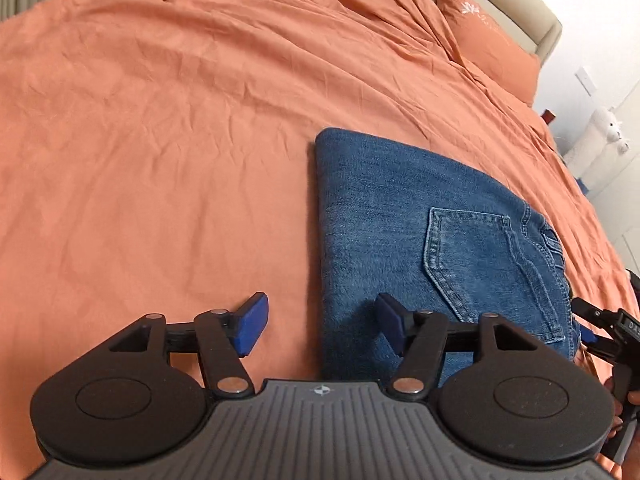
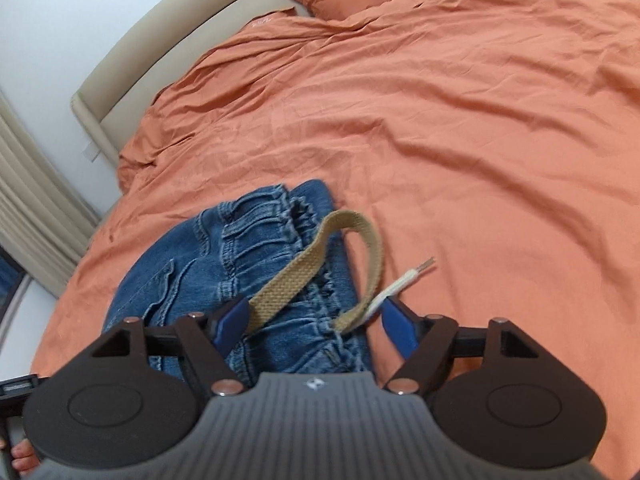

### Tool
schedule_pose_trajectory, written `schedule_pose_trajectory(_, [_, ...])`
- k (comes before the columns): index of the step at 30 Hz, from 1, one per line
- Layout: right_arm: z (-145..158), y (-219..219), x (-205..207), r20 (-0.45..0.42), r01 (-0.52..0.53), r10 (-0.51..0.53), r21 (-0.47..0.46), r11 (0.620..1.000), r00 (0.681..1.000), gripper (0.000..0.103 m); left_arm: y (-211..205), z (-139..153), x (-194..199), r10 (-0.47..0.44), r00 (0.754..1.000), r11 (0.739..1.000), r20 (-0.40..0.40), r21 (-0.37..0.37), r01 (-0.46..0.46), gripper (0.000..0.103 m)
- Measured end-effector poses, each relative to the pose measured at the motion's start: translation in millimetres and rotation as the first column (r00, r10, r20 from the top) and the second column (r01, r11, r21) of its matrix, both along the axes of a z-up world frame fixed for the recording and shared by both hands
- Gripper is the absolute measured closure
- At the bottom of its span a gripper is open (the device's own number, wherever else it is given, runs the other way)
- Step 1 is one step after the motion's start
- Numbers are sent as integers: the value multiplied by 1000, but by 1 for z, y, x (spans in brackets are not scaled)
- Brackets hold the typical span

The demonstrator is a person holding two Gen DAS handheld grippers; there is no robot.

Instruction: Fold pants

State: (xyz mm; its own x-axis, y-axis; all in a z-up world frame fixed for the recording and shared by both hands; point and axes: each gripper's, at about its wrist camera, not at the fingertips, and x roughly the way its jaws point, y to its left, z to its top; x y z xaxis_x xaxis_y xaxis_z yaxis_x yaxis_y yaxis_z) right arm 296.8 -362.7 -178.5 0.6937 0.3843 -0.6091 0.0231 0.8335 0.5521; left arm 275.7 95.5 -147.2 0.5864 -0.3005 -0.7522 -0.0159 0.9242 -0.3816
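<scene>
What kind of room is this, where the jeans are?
Most likely a bedroom. The folded jeans lie on a big bed with an orange cover, an orange pillow sits up by the beige headboard, and curtains hang beside it.

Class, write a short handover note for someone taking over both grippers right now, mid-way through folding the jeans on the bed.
Left gripper: open, holding nothing, poised over the jeans' folded edge.
Right gripper: open, holding nothing, over the waistband.
The jeans lie as a folded bundle on the orange bedspread, back pocket up.
Done: the legs appear folded up into a compact stack.
Left: the tan drawstring loops loose over the waistband, its tip out on the bedspread; probably tuck it in, then tidy the edges.
</scene>
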Motion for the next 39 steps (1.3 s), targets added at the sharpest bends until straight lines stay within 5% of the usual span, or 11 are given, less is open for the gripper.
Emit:
schedule_pose_trajectory(9, [-25,-5,24,-33,-20,24,136,991,999,35,13,-14,14,-61,998,992,33,-106,65,31])
schedule_pose_trajectory(18, [-37,-29,64,-125,-60,102,304,951,987,38,24,-28,27,-47,999,965,21,-258,51,43])
schedule_pose_trajectory(24, [-35,-33,90,-205,-104,178,328,939,962,34,31,-36,33,-15,1000,934,-16,-358,9,53])
schedule_pose_trajectory(27, [-34,-26,93,-203,-122,192,311,942,960,44,29,-43,36,-13,999,911,-42,-413,-5,74])
schedule_pose_trajectory(31, [-25,-24,86,-182,-136,194,288,948,964,66,24,-37,33,7,1000,920,-24,-392,-16,95])
schedule_pose_trajectory(39, [48,1,76,-101,-209,223,131,969,970,87,13,15,16,26,996,957,86,-289,0,97])
